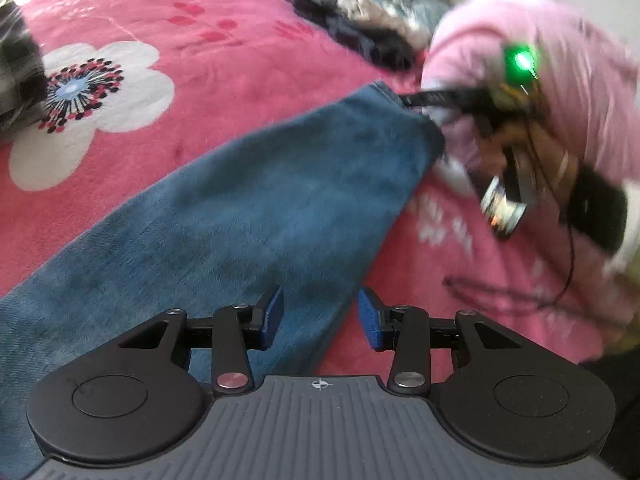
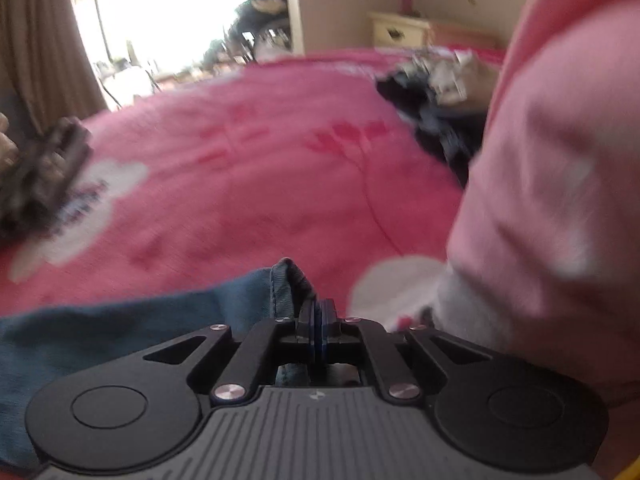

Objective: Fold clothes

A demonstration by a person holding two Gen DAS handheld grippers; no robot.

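Left wrist view, left to right: dark checked garment (image 1: 18, 76) at the left edge, lying on the pink flowered blanket (image 1: 224, 64). White flower print (image 1: 92, 108) just beside it. Blue jeans (image 1: 224, 216) run as a long band from lower left up to right of centre, flat on the blanket. Left gripper (image 1: 320, 322) at bottom centre, blue pads apart, nothing pinched; left pad sits over the denim, right pad over bare blanket at the denim's edge. Pile of dark and patterned clothes (image 1: 360, 20) at top, right of centre. Right gripper (image 1: 408, 100) comes in from the right, tips at the far end of the jeans; badly blurred here, looks like it's got the hem. Behind it a pink sleeve (image 1: 560, 80), green light on the rig.

Right wrist view, left to right: curtain (image 2: 36, 40) and bright window upper left. Checked garment (image 2: 40, 176) at left edge on the blanket (image 2: 260, 168). Jeans (image 2: 100, 336) lower left, one end bunched up into the right gripper (image 2: 319, 316) at bottom centre: pads clenched together, denim fold pinched between them, hem poking up above the tips. Clothes pile (image 2: 436, 108) upper right, cream bedside cabinet (image 2: 396, 30) behind it. Pink sleeve (image 2: 552, 200) fills the right side
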